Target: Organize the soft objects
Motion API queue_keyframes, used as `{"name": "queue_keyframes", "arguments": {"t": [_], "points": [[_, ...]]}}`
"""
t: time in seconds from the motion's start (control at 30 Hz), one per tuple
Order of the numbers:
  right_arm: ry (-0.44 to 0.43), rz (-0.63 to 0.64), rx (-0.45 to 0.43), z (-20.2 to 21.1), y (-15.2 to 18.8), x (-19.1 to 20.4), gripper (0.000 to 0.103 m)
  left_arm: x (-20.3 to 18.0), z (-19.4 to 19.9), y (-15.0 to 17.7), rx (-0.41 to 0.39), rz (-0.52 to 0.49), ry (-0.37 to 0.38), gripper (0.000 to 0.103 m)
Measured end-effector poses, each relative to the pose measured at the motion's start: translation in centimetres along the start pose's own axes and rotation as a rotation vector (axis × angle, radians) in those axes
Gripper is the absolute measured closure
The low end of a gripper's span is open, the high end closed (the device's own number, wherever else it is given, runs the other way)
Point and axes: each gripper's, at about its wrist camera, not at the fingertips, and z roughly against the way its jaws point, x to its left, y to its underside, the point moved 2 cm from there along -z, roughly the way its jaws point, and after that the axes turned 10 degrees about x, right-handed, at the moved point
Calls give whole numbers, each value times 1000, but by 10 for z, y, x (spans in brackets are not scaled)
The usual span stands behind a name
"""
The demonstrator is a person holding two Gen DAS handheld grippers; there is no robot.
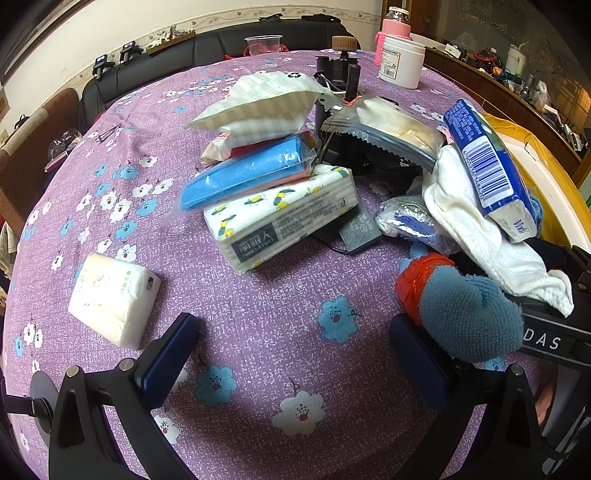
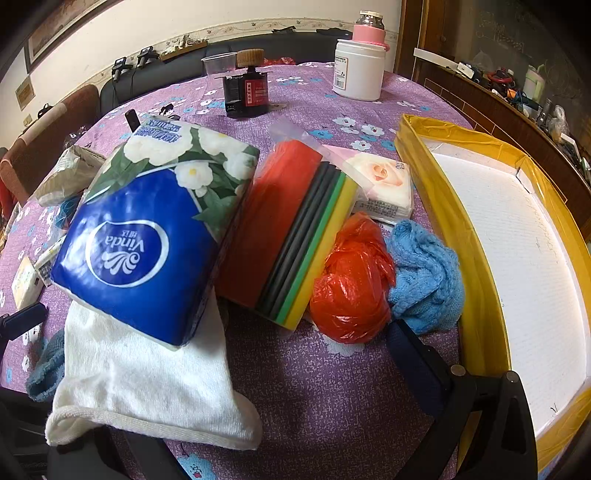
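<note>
My left gripper (image 1: 291, 354) is open and empty above the purple flowered tablecloth. Ahead of it lies a pile: a lemon-print tissue pack (image 1: 280, 218), a blue pack (image 1: 243, 173) and a checked pouch (image 1: 262, 103). A small white tissue pack (image 1: 114, 299) lies at its left. My right gripper (image 2: 266, 398) is open; a white towel (image 2: 147, 376) drapes over its left finger, with a blue Vinda tissue pack (image 2: 144, 240) on top. A sponge bag (image 2: 288, 229), a red plastic bag (image 2: 351, 284) and a blue cloth (image 2: 424, 273) lie ahead. The towel (image 1: 484, 229) and Vinda pack (image 1: 487, 162) also show in the left wrist view.
A yellow-edged white tray (image 2: 517, 240) lies at the right. A white jar (image 2: 358, 70), a pink bottle (image 2: 369, 29), a black device (image 2: 247, 92) and a plastic cup (image 1: 263, 45) stand at the table's far side. A rose tissue pack (image 2: 384, 188) lies beside the tray.
</note>
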Motion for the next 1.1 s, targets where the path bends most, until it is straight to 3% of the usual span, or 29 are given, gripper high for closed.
{"name": "queue_keyframes", "arguments": {"t": [0.27, 0.47, 0.53, 0.6, 0.7, 0.77, 0.8, 0.97, 1.1], "points": [[-3, 11, 2, -1, 0, 2, 1, 0, 0, 0, 0, 0, 0, 0], [-70, 154, 80, 4, 0, -3, 1, -1, -1, -1, 0, 1, 0, 0], [-104, 196, 62, 7, 5, -4, 1, -1, -1, -2, 0, 3, 0, 0], [-166, 213, -31, 10, 13, 1, 1, 0, -1, -1, -5, 7, 0, 0], [-235, 237, -21, 19, 30, 1, 1, -2, 2, 2, -5, 14, -9, 0], [-232, 253, -25, 26, 41, 0, 0, 0, 3, 1, -7, 10, -23, 0], [-171, 285, -18, 21, 35, 1, 0, -2, 5, 4, -6, 7, -40, 0], [-199, 291, -4, 32, 43, -3, 0, -7, 32, 13, -129, 6, -143, 0], [-212, 307, -15, 40, 48, -5, 1, -4, 57, 22, -252, 38, -143, 0]]}}
